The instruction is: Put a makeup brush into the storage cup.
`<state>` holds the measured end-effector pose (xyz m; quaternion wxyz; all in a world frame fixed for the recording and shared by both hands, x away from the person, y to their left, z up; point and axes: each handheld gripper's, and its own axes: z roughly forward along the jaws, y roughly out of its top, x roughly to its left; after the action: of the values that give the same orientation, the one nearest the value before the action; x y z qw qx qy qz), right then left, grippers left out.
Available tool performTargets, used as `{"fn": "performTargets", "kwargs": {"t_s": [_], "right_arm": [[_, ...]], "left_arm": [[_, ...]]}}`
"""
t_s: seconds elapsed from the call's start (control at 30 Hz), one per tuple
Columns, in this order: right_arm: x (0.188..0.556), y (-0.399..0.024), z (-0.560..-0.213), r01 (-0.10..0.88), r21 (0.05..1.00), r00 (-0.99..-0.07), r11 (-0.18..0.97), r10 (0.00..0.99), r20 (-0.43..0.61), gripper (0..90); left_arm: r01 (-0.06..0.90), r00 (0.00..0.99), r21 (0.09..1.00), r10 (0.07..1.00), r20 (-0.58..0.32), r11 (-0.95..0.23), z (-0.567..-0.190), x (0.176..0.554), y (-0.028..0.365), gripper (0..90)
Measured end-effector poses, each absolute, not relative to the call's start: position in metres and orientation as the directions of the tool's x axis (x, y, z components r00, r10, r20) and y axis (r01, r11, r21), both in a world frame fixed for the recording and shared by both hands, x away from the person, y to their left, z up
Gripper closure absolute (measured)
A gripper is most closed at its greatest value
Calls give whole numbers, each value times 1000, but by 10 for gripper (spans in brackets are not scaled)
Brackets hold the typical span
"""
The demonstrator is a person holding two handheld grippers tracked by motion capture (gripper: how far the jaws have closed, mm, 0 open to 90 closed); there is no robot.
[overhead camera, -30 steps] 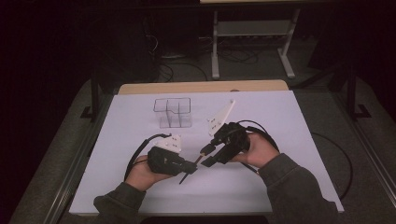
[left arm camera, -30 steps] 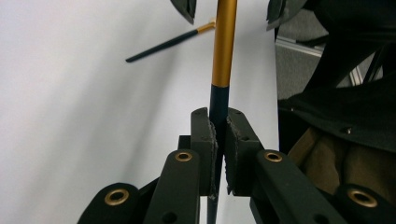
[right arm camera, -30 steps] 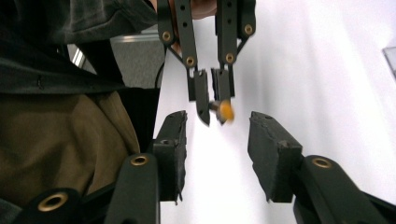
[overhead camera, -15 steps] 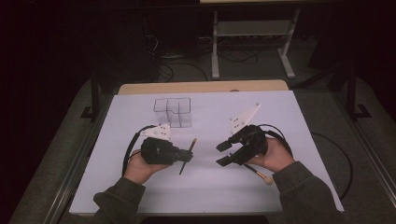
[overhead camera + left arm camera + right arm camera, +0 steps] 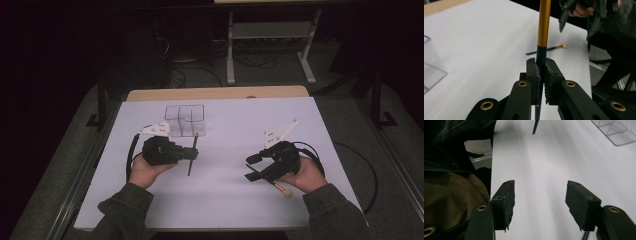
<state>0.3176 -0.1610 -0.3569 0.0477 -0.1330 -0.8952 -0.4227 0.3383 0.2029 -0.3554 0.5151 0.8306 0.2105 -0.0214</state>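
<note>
Slippage looks the main risk: left gripper (image 5: 541, 72) pinches a thin dark-and-gold brush (image 5: 543, 30) near its end beside the clear plastic divided organizer (image 5: 185, 119), so it could pivot, while right gripper (image 5: 541, 200), just opening, holds nothing.

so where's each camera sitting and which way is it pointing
High view: above the person's side, looking forward and down on the white table; both forearms, left gripper, right gripper.
Left gripper view: on the left gripper, along jaws shut on a thin dark brush with gold handle.
Right gripper view: on the right gripper, along open jaws; a sleeve at left.
Shared: all three show the clear plastic compartment box.
</note>
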Motion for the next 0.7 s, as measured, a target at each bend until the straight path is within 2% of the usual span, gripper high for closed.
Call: {"fn": "performTargets", "kwargs": {"t_s": [0.33, 0.7], "right_arm": [[314, -181, -371, 330, 752, -942, 570, 253, 221, 370], [306, -193, -382, 365, 753, -927, 548, 286, 241, 331]], "left_arm": [[389, 883, 873, 388, -263, -294, -346, 355, 223, 834], [390, 871, 883, 416, -261, -262, -333, 372, 235, 833]]}}
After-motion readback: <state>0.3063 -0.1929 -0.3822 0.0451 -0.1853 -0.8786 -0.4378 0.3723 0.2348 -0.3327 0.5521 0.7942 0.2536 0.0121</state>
